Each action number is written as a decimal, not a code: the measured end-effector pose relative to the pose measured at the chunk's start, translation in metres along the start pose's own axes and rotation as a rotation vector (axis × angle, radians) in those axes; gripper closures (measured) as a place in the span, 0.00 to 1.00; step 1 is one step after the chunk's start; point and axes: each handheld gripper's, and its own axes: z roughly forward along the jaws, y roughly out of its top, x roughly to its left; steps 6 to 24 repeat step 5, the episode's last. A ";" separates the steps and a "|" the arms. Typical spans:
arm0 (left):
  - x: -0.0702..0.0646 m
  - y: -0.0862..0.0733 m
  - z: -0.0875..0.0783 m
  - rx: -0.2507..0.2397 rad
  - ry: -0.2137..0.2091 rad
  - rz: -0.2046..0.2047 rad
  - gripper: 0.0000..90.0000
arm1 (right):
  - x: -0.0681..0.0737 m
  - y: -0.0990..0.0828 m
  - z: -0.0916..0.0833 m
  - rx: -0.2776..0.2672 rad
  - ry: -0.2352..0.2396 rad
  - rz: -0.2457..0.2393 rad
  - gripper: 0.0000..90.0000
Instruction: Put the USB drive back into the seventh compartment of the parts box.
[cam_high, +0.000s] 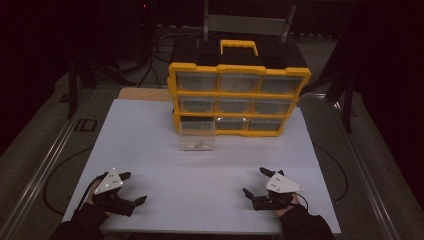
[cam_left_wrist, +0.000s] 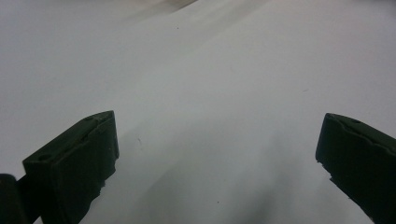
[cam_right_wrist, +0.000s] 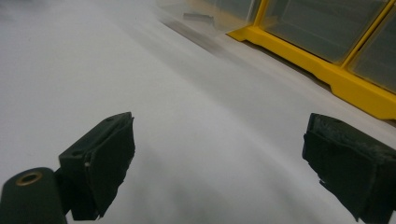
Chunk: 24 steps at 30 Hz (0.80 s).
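A yellow organizer (cam_high: 238, 97) with clear drawers in three rows stands at the back of the white table (cam_high: 165, 170). Its bottom-left drawer (cam_high: 197, 137) is pulled out toward me and holds a few small metal parts. My left gripper (cam_high: 134, 188) rests open near the front left corner, jaws wide over bare white surface (cam_left_wrist: 210, 116). My right gripper (cam_high: 255, 181) rests open near the front right. In the right gripper view the organizer's yellow frame (cam_right_wrist: 327, 70) runs across the upper right, with the pulled-out drawer (cam_right_wrist: 201, 14) at the top.
A yellow carry handle (cam_high: 239, 46) tops the organizer. A metal rail (cam_high: 45, 165) runs along the table's left side, and dark stands and cables sit behind. Open white surface lies between the grippers and the drawer.
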 end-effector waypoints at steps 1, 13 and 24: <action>0.000 0.000 0.000 -0.002 -0.001 -0.001 0.00 | 0.000 0.000 0.000 0.001 0.000 -0.004 0.10; 0.001 0.000 0.000 -0.003 -0.002 -0.004 0.00 | 0.000 0.000 0.001 0.004 -0.001 -0.002 0.10; 0.001 0.000 0.000 -0.003 -0.002 -0.004 0.00 | 0.000 0.000 0.001 0.004 -0.001 -0.002 0.10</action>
